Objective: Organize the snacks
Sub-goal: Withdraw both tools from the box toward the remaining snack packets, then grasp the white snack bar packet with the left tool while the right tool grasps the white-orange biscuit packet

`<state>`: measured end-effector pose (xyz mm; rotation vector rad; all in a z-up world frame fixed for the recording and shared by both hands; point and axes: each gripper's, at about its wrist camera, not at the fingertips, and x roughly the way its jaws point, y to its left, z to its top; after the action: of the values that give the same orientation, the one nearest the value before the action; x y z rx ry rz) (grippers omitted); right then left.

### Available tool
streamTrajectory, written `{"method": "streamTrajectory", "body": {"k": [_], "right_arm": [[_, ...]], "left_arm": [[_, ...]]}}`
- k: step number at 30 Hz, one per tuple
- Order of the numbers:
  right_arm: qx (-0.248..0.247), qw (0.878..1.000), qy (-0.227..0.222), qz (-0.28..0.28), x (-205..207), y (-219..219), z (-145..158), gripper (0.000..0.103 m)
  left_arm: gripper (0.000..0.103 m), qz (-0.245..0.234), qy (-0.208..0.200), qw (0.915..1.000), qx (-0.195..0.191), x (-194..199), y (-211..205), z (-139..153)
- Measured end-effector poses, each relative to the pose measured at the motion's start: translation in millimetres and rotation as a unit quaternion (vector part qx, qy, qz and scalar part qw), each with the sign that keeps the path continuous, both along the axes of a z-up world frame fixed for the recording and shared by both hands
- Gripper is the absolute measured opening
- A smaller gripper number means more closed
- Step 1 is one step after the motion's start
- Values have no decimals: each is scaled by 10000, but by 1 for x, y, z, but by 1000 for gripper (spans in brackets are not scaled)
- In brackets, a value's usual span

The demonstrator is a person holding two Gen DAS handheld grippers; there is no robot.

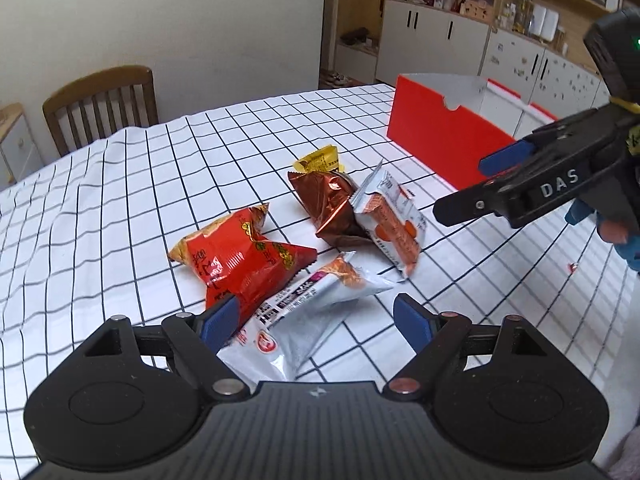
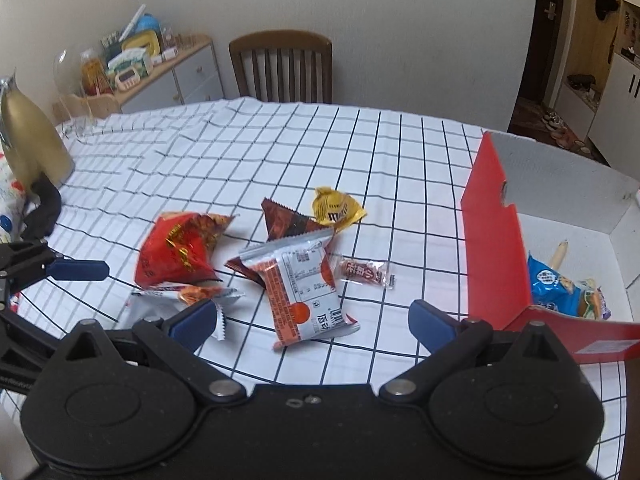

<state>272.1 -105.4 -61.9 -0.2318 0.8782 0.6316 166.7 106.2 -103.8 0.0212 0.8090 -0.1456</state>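
Observation:
Several snack packets lie on the checked tablecloth. A silver packet point(image 1: 304, 316) lies between the open jaws of my left gripper point(image 1: 316, 324), untouched. Beside it are a red bag point(image 1: 240, 260), a brown foil bag point(image 1: 332, 208), an orange-and-silver packet point(image 1: 392, 224) and a yellow packet point(image 1: 320, 160). My right gripper point(image 2: 312, 320) is open and empty above the orange-and-silver packet point(image 2: 304, 288). A small red candy point(image 2: 366, 274) lies to its right. The red box point(image 2: 496, 256) at right holds a blue packet point(image 2: 552, 284).
The red box point(image 1: 448, 140) stands at the table's far right. A wooden chair point(image 2: 282, 68) is at the far edge. A gold bottle point(image 2: 28, 136) and a glass stand at the left corner. Cabinets and shelves line the room behind.

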Motion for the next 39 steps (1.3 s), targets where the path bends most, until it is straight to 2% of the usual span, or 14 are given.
{"method": "streamTrajectory", "body": {"k": [9, 11, 14, 17, 20, 23, 27, 32, 37, 39], "right_arm": [[-375, 9990, 47, 222, 19, 20, -27, 97], [-497, 9981, 23, 352, 21, 27, -32, 96], [-652, 9962, -36, 570, 23, 37, -39, 93], [-847, 9928, -154, 834, 23, 45, -45, 90], [-967, 9894, -205, 1063, 24, 50, -50, 87], [-1061, 9875, -220, 1148, 28, 53, -54, 84], [-1071, 9878, -179, 1120, 34, 52, -59, 75], [-994, 9879, -219, 1168, 32, 52, -58, 66], [-876, 9900, -162, 1093, 30, 49, -57, 51], [-852, 9908, -153, 1043, 28, 47, -56, 51]], "left_arm": [[84, -374, 28, 9983, 435, 14, -10, -15], [74, -520, 35, 9971, 550, 18, -13, -16], [63, -792, 26, 9926, 924, 22, -21, -20], [61, -1021, 16, 9876, 1190, 24, -27, -25], [61, -1033, 125, 9850, 1378, 28, -30, -31], [58, -1030, 262, 9850, 1358, 32, -30, -37], [58, -1108, 254, 9806, 1600, 31, -36, -41], [34, -948, 281, 9793, 1766, 35, -38, -41], [23, -765, 388, 9829, 1630, 36, -36, -37], [22, -667, 434, 9845, 1563, 37, -36, -35]]}}
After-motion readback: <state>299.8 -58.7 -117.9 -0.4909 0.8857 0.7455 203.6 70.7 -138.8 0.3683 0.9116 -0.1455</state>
